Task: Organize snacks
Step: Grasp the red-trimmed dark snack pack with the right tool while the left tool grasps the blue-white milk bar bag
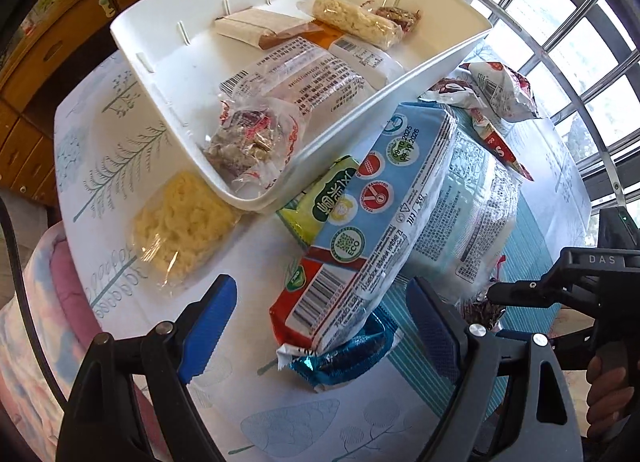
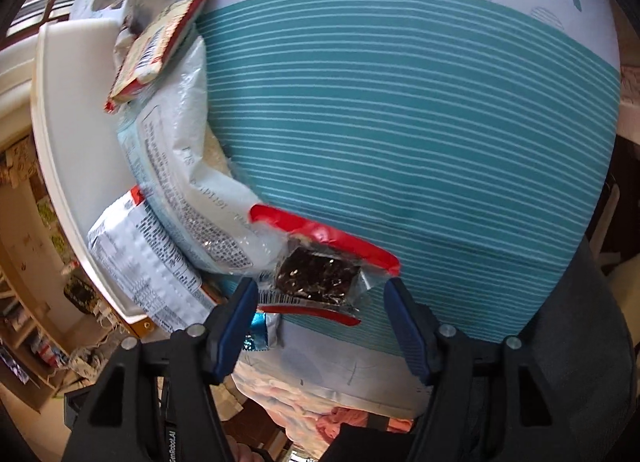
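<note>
my left gripper [image 1: 320, 326] has its fingers apart, straddling the near end of a long blue-and-red wrapped packet [image 1: 360, 229] that leans on other packs beside the white bin [image 1: 168, 73]. the right gripper [image 2: 320, 322] also has its fingers spread, framing a small clear packet with a red edge and a dark square inside [image 2: 320, 270]; nothing is clamped in either.

i judge the long packet light, crinkly and slick, with brittle contents, so i would take it across the narrow body near the crimped end, not on the seal flap, which would slip. the dark square looks firm enough to pinch across its block; the loose film around it would give no hold. under it sits a soft white bag [image 2: 188, 165] that will sag if nudged.

the bin already holds several bars and bags and rests tilted on the pile, so pulling a packet from beneath could shift it. a clear pack of yellow noodles [image 1: 180, 225] lies on the tabletop [image 1: 120, 149] just beside the bin. the cloth is smooth with a teal striped mat [image 2: 400, 121]. wooden drawers [image 1: 48, 61] stand behind, a barred window [image 1: 560, 21] to the right.
</note>
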